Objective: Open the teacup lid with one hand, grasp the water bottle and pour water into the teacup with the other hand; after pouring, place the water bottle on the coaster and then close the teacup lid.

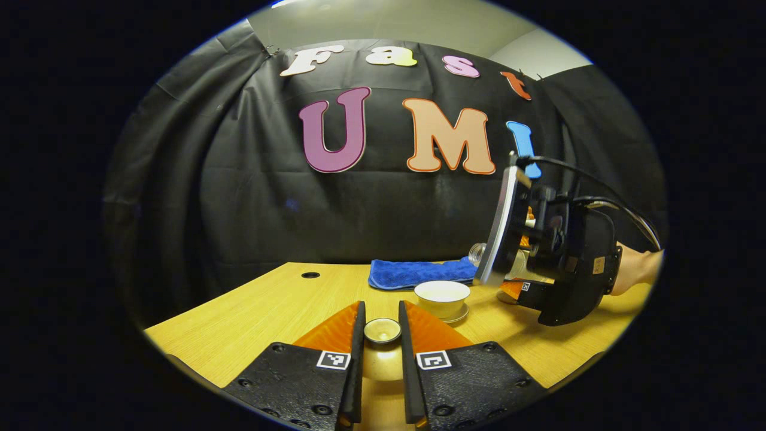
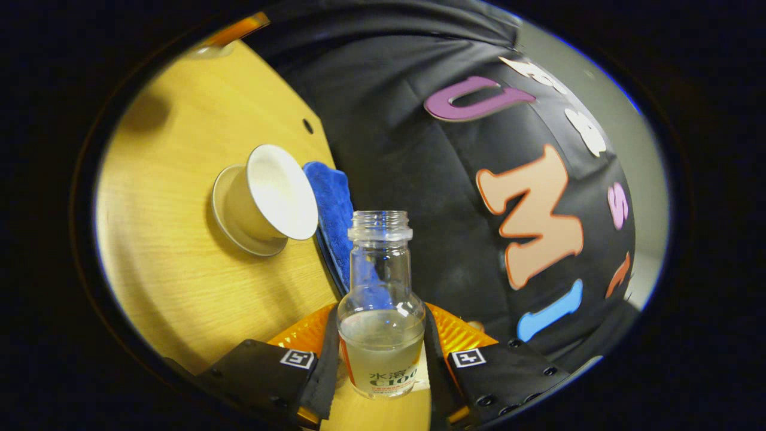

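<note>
- Left gripper view: your left gripper [image 1: 382, 335] is clenched on the small round teacup lid [image 1: 382, 330], held above the wooden table [image 1: 251, 311].
- The open white teacup [image 1: 442, 296] sits on its saucer, near the blue cloth [image 1: 419, 272].
- Right gripper view: your right gripper [image 2: 381, 353] clamps the clear glass water bottle [image 2: 380, 299], tilted toward the teacup.

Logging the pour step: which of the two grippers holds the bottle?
The right gripper: its fingers clamp the clear water bottle, tilted toward the open teacup. The left gripper holds the small lid.
</note>
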Demonstrator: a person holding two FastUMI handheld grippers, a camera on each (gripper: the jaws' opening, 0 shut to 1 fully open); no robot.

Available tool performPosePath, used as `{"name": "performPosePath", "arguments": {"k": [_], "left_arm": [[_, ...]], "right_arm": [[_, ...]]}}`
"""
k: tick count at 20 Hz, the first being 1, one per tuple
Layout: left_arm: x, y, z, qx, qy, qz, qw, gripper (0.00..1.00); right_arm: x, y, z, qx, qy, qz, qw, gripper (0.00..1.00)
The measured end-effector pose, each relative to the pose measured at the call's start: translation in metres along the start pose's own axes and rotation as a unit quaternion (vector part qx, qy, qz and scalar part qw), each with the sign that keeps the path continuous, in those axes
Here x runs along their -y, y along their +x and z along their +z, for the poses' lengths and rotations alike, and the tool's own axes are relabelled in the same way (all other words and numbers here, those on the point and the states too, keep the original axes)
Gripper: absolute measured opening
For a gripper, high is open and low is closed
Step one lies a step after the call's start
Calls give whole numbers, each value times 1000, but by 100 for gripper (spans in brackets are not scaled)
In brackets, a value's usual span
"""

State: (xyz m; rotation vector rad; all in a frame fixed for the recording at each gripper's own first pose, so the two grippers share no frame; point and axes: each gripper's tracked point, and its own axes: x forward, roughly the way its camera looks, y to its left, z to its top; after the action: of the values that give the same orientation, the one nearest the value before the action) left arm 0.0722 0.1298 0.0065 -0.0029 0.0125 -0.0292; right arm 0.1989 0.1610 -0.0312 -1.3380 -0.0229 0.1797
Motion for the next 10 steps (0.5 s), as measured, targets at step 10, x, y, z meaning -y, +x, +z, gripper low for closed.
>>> {"name": "performPosePath", "arguments": {"k": [10], "left_arm": [[-18, -2, -1, -1, -1, 19, 1000, 25]], "right_arm": [[-16, 3, 9, 24, -180, 0, 983, 67]]}}
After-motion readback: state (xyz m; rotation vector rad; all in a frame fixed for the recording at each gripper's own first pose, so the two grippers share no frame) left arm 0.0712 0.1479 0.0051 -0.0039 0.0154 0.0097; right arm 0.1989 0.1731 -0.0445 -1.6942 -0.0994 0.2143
